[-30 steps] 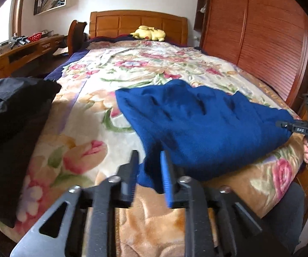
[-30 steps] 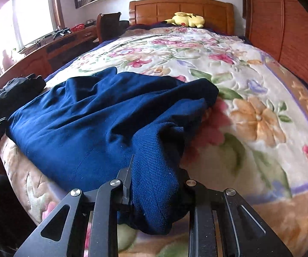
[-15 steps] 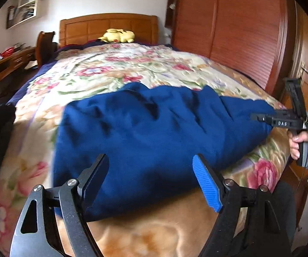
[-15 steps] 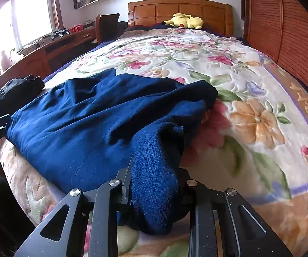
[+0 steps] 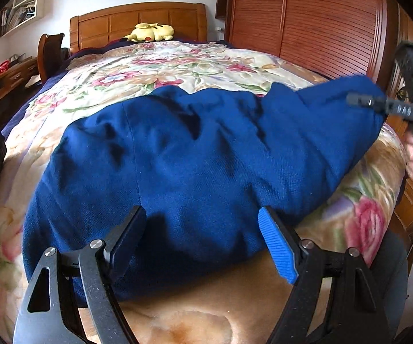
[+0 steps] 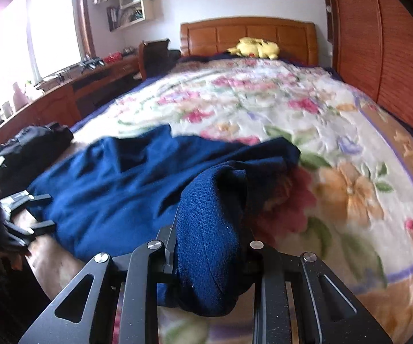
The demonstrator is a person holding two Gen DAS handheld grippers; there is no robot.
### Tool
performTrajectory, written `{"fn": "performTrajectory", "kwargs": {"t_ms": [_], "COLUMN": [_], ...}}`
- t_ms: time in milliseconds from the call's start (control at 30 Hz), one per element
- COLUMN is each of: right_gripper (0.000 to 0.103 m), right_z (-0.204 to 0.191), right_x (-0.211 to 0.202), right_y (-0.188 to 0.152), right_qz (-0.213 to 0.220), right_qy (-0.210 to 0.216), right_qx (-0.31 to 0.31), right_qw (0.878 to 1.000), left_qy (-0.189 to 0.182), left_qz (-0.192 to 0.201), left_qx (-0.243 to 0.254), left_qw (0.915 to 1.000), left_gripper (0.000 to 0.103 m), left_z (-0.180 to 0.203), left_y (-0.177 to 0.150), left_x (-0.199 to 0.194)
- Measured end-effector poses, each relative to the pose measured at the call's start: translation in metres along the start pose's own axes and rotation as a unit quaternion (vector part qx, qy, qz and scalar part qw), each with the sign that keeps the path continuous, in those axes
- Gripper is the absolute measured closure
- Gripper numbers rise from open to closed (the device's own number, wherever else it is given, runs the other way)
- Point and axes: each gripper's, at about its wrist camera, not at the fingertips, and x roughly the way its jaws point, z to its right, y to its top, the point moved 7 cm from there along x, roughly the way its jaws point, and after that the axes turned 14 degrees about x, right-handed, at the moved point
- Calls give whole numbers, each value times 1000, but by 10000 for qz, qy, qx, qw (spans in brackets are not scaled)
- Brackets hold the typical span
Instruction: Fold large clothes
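The garment (image 5: 195, 166), a big dark-blue piece, lies rumpled across the foot of the bed (image 5: 177, 66), on the floral blanket (image 6: 350, 177), its near edge draped toward the blanket's border. It is bunched and creased, not squared into any tidy shape, so the folding looks to be at an early stage: I see no clean fold line, though the blurred right-hand view may hide one.

The right gripper (image 6: 210, 258) has its jaws clamped on a thick roll of the blue cloth at one end, and that end stands raised off the blanket. The left gripper (image 5: 203, 240) hangs over the opposite near edge with its jaws wide apart, blue pads on either side of the cloth but pressing on nothing.

What is left, by my judgement, is nearly everything: the left side needs a hold, the cloth must be stretched flat, then folded over on itself.

Beyond, a black bundle (image 6: 37, 140) sits by the bed's left edge, a yellow toy (image 5: 151, 32) rests at the headboard (image 5: 137, 23), and a wardrobe (image 5: 315, 20) lines the right wall.
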Motion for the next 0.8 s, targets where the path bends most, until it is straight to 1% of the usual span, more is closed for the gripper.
{"fn": "performTrajectory", "kwargs": {"t_ms": [133,200,300,400,567,667,733,800], "right_gripper": [80,80,81,82,82,82,82,82], "right_z": [-31,-49,-80,-112,-187,-250,-292,-321], "right_x": [-8,-9,-7,1,16,27,36,51], "right_y": [14,20,26,35,48,44,32,13], "right_qz": [169,222,229,239,227,83,-142,-502], "right_qy": [229,265,303,374,583,922,1220,1345], "right_qx": [-265,-433,-686,-910,-1532,-1984,-2186,-2331], "right_qw": [9992,9985,9969,9949,9862,9757,9681,9618], "left_qy": [-40,-66,-72,58,453,784,970,1150], "left_qz": [12,55,189,322,488,524,515,485], "left_qx": [-32,-72,-205,-299,-578,-756,-876,-996], "left_qw": [10000,9999,9996,9990,9961,9927,9901,9872], "left_gripper": [22,22,22,22,22,22,22,22], "left_z": [0,-3,-13,-29,-71,-99,-115,-130], "left_y": [-2,-2,-1,-4,-22,-40,-54,-68], "left_x": [-1,-6,-21,-40,-85,-115,-131,-145]}}
